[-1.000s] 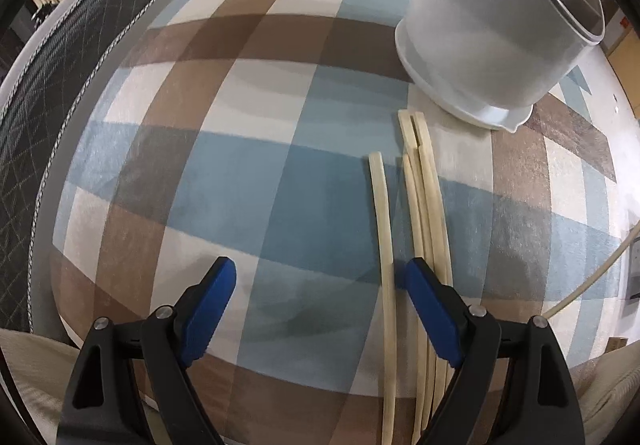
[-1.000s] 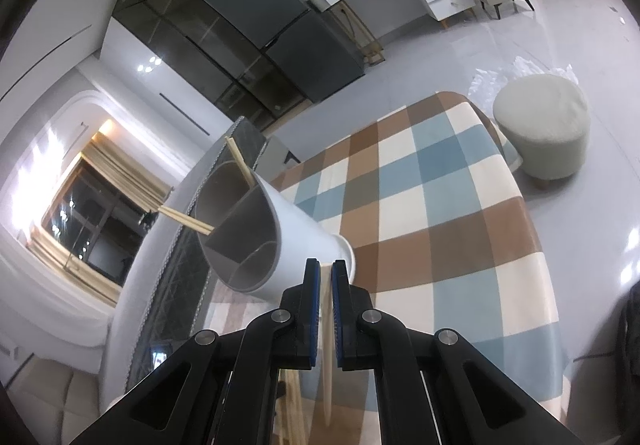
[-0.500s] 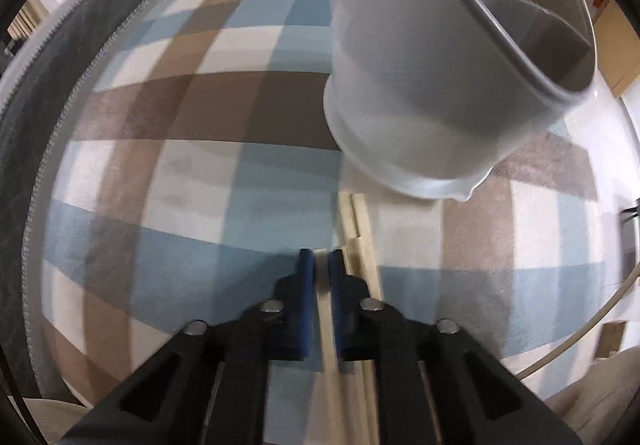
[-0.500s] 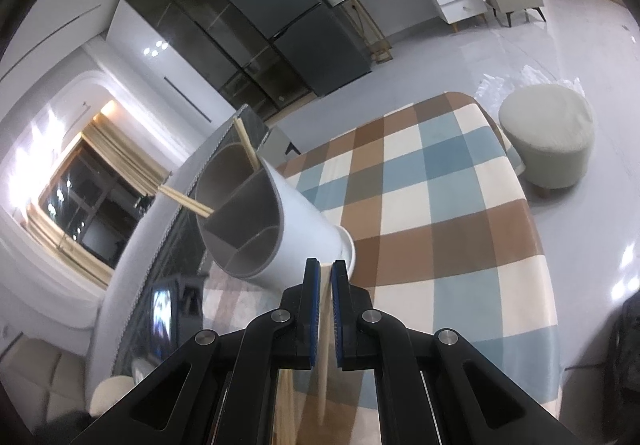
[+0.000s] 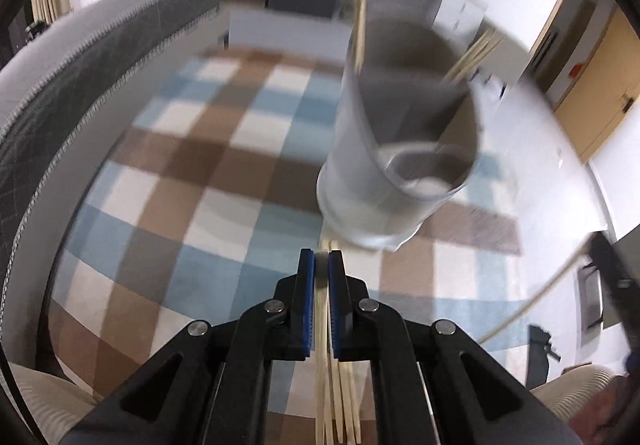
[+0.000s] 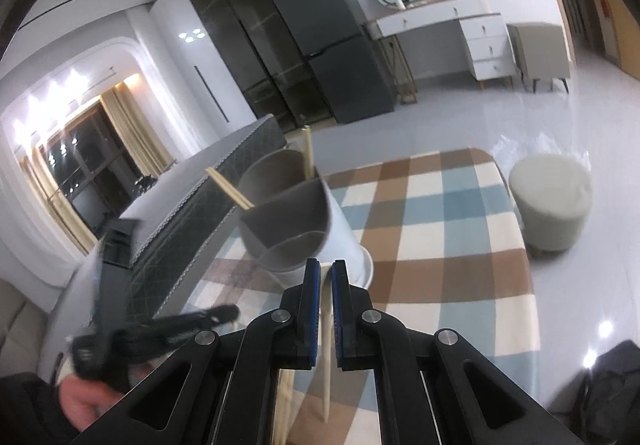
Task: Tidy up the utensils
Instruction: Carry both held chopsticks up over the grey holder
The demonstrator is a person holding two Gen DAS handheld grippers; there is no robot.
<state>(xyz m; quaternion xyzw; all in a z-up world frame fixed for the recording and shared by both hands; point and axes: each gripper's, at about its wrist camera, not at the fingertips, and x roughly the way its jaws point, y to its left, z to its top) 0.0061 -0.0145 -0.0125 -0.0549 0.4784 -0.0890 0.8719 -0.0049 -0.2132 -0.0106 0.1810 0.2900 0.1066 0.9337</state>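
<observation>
A white utensil holder [image 5: 404, 149] with grey compartments stands on the checked cloth, with chopsticks [image 5: 360, 1] leaning in its back compartment. It also shows in the right wrist view [image 6: 296, 221]. My left gripper [image 5: 321, 265] is shut on a pale chopstick [image 5: 320, 329], lifted in front of the holder. More chopsticks [image 5: 346, 397] lie on the cloth below it. My right gripper [image 6: 325, 273] is shut on another chopstick [image 6: 326, 369], held near the holder's base. The left gripper's body [image 6: 160, 329] shows blurred at the lower left.
A checked blue, brown and cream cloth [image 5: 208, 181] covers the table. A dark quilted edge [image 5: 88, 61] runs along the left. A round stool [image 6: 550, 201] stands on the floor to the right. A fridge [image 6: 332, 41] and a white dresser [image 6: 452, 33] stand far back.
My left gripper closed on a chopstick and has lifted it, tilting up so the holder's inside shows. The right gripper stays shut on its chopstick and has shifted a little.
</observation>
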